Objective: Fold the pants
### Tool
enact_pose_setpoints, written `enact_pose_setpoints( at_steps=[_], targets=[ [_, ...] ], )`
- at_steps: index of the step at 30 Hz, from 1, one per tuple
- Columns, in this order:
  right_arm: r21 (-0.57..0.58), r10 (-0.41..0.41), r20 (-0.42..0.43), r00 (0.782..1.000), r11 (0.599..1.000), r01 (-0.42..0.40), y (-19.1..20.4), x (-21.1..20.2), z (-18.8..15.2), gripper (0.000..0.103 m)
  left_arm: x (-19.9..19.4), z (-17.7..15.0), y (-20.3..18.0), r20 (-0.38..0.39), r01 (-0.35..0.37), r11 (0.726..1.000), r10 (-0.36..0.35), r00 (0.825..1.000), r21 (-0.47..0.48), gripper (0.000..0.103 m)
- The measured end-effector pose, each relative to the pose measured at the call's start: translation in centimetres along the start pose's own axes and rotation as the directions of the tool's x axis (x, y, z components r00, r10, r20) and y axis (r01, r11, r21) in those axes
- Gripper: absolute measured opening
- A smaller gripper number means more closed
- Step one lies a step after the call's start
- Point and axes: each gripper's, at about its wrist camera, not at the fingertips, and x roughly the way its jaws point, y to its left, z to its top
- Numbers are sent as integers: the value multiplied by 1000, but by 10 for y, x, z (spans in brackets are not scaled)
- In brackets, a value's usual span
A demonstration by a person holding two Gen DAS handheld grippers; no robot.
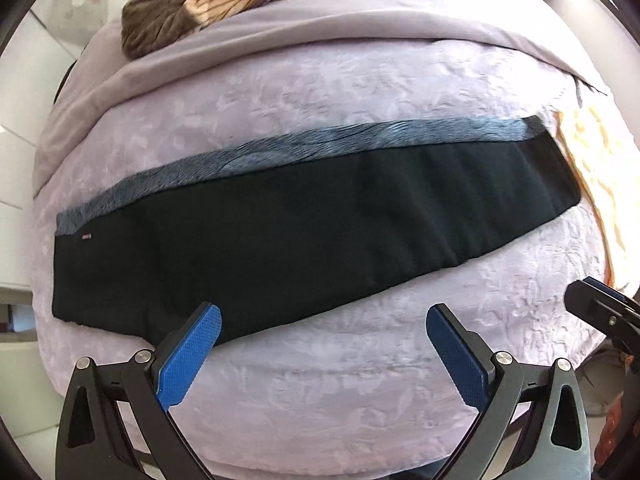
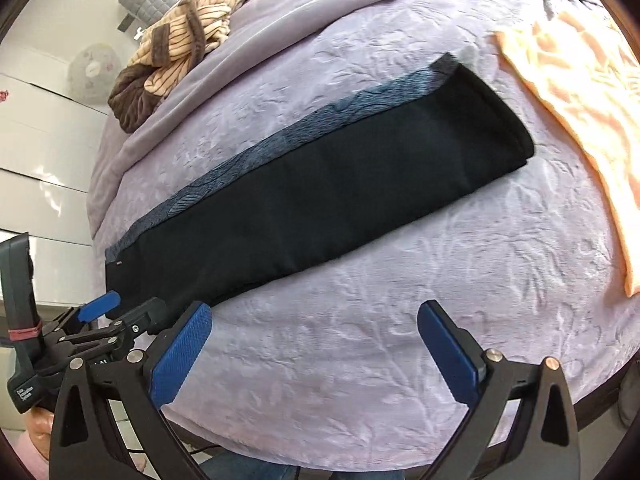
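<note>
Black pants (image 1: 280, 232) lie flat on the lilac bed cover, folded lengthwise, with a grey fleecy inner strip (image 1: 320, 140) showing along the far edge. They also show in the right wrist view (image 2: 320, 192). My left gripper (image 1: 324, 320) is open and empty, its left fingertip over the near edge of the pants at the wide end. My right gripper (image 2: 314, 316) is open and empty above bare bed cover just in front of the pants. The left gripper also shows in the right wrist view (image 2: 112, 316) at the left, near the pants' wide end.
A lilac embossed bed cover (image 1: 360, 380) lies under everything. A brown and beige striped garment (image 2: 180, 40) is heaped at the far left. An orange cloth (image 2: 580, 120) lies at the right. White cabinets and a fan (image 2: 94, 72) stand beyond the bed's left side.
</note>
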Motion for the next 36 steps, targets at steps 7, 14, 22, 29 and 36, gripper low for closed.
enact_pose_setpoints(
  at_steps=[7, 14, 22, 29, 36],
  targets=[
    [12, 33, 9, 999, 999, -33, -29, -15, 5, 103, -12, 1, -30, -4, 153, 986, -153, 988, -59, 103],
    [33, 63, -4, 998, 997, -63, -53, -19, 8, 103, -22, 0, -47, 21, 13, 998, -12, 1000, -64, 103],
    [38, 76, -21, 997, 996, -75, -66, -19, 11, 103, -17, -3, -50, -16, -3, 994, 1, 1000, -110, 103],
    [50, 68, -10, 998, 997, -67, -74, -24, 16, 103, -15, 2, -61, -6, -36, 997, 36, 999, -67, 103],
    [84, 60, -17, 998, 995, -58, -84, -20, 19, 103, 2, 12, -67, -20, -23, 998, 22, 1000, -52, 103]
  ],
)
